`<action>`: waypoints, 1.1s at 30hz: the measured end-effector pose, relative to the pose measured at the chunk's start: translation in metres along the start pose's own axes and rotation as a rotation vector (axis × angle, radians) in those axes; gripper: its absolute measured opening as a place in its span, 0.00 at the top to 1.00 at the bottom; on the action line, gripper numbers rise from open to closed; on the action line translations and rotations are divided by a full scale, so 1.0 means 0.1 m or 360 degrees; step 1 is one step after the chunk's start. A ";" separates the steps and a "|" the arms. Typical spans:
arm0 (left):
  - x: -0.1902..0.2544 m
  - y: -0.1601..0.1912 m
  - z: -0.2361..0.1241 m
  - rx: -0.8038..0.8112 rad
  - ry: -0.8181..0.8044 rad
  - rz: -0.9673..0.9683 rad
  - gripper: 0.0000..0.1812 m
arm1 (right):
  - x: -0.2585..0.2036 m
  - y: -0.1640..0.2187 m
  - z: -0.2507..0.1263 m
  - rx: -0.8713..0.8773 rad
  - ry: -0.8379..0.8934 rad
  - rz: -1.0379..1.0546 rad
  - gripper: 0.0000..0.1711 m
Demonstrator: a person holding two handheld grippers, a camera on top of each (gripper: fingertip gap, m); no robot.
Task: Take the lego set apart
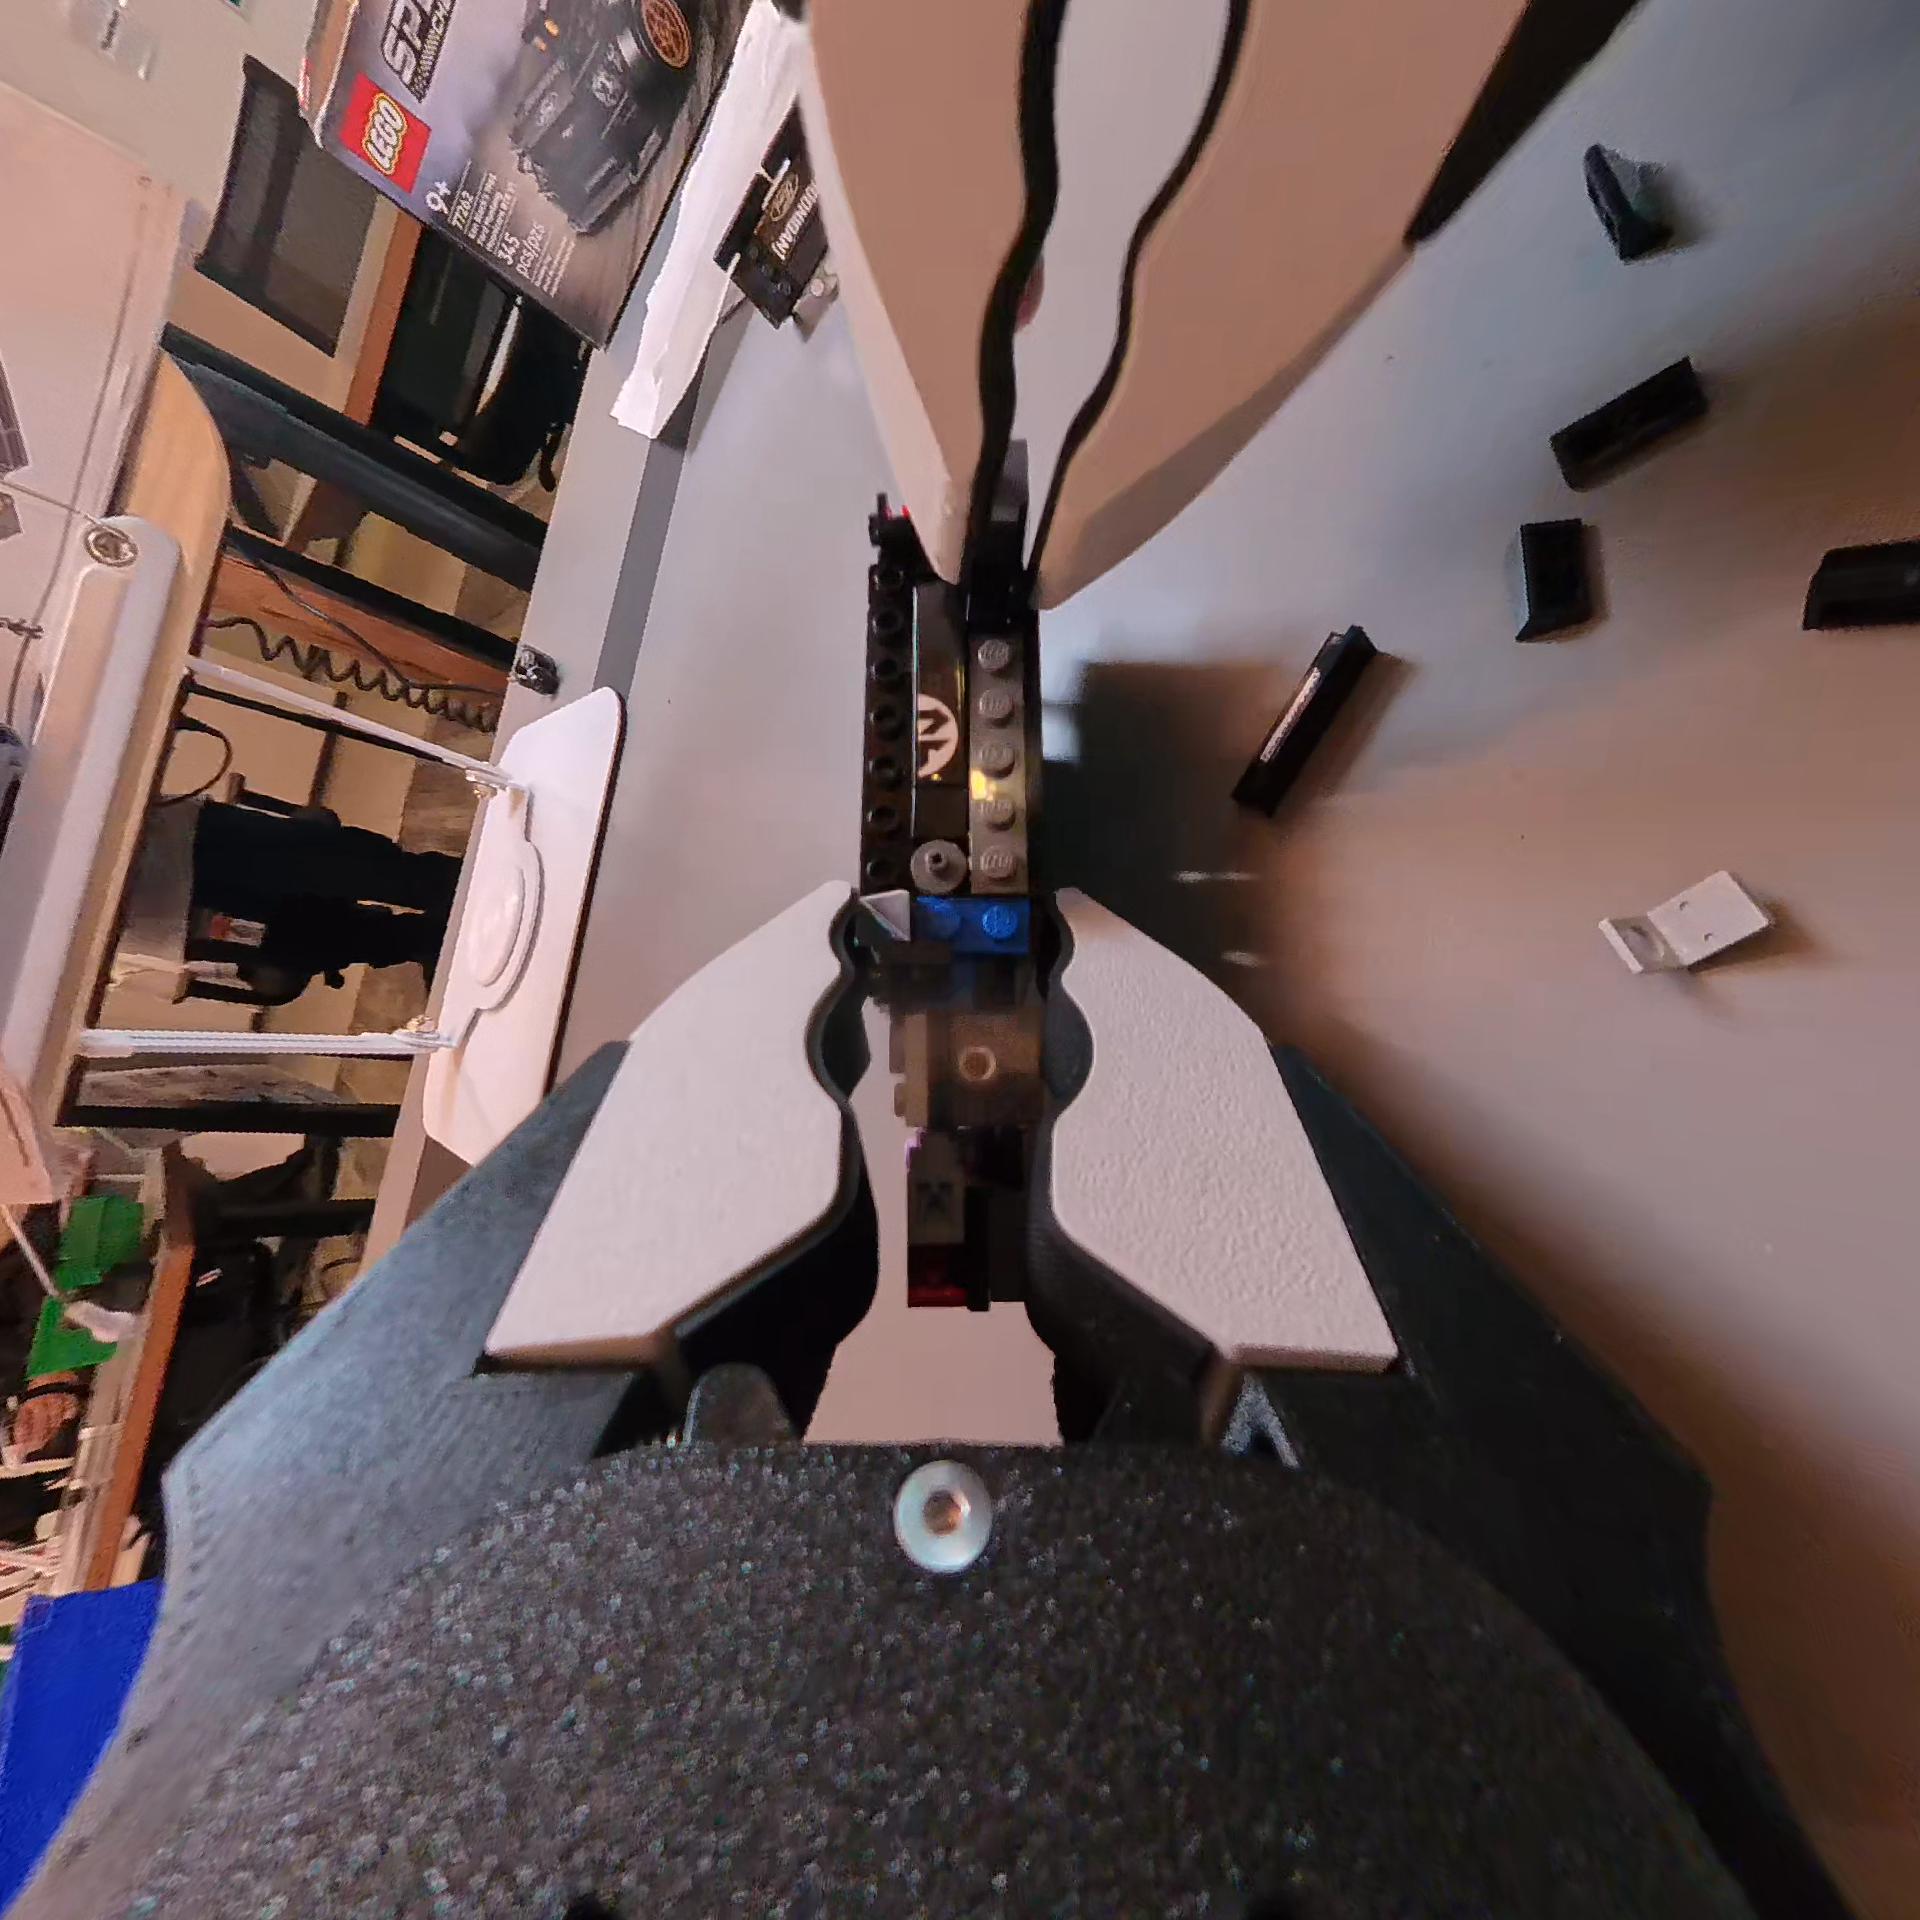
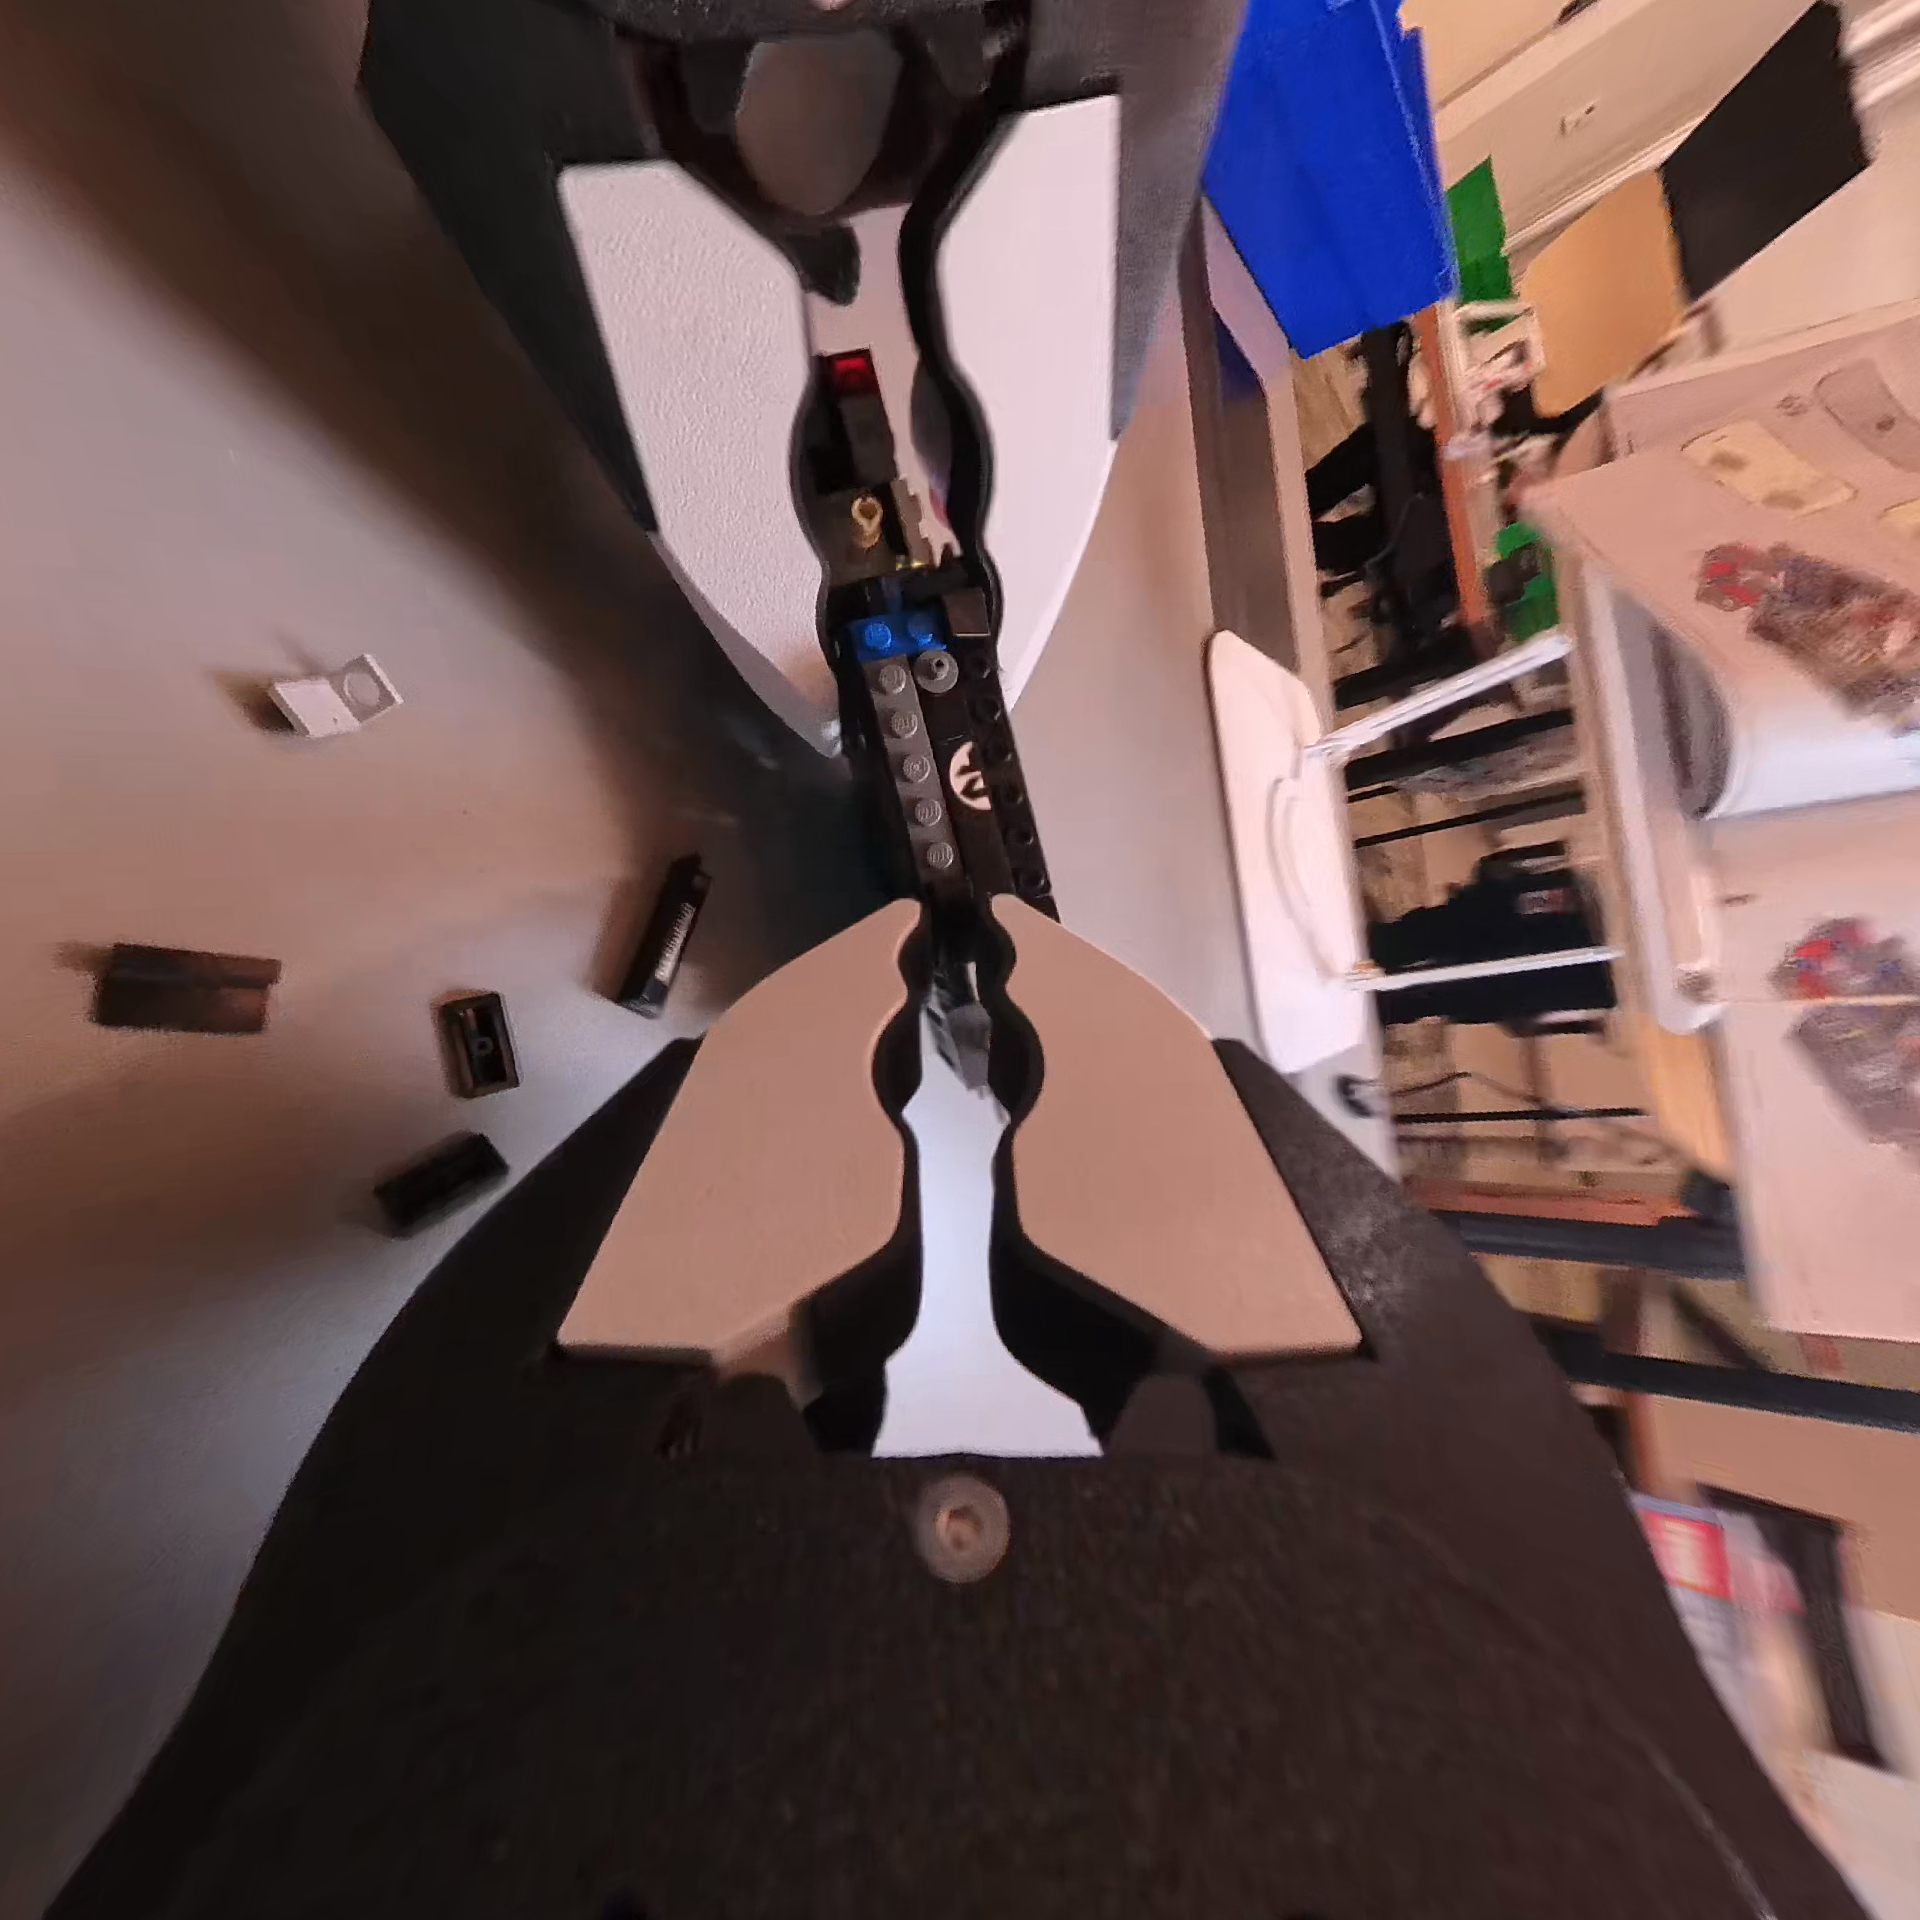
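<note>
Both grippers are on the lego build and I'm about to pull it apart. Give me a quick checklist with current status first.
1. Left gripper shut on the lego build: ok, jaws clamp the end with the blue plate.
2. Right gripper shut on the opposite end: ok, jaws closed on the black end.
3. Grippers facing each other along the build: ok.
4. Build lifted off the table: cannot tell.
5. Loose black pieces and the white piece lie apart from the build: ok.
6. Which seam will separate: cannot tell.
</note>
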State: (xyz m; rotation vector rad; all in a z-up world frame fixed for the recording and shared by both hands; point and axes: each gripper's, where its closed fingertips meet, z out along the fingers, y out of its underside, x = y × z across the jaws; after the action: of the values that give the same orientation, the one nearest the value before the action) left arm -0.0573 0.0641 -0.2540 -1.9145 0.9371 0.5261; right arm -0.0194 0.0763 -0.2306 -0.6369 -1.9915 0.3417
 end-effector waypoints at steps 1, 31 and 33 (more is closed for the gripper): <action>0.00 0.01 0.01 -0.0010 -0.0016 0.0025 0.83 | 0.00 -0.01 -0.01 0.0030 -0.0073 0.0183 0.96; 0.03 -0.01 -0.01 -0.0080 -0.0060 0.0108 0.83 | -0.06 -0.06 0.07 0.0013 -0.0081 0.0163 0.90; 0.05 0.01 -0.01 -0.0116 -0.0065 0.0092 0.83 | -0.07 -0.08 0.05 0.0047 -0.0142 0.0283 0.91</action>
State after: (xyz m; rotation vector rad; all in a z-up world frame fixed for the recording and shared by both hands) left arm -0.0553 0.0613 -0.2574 -1.9387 0.9612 0.6390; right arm -0.0236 0.0660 -0.2348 -0.7946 -2.0147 0.5142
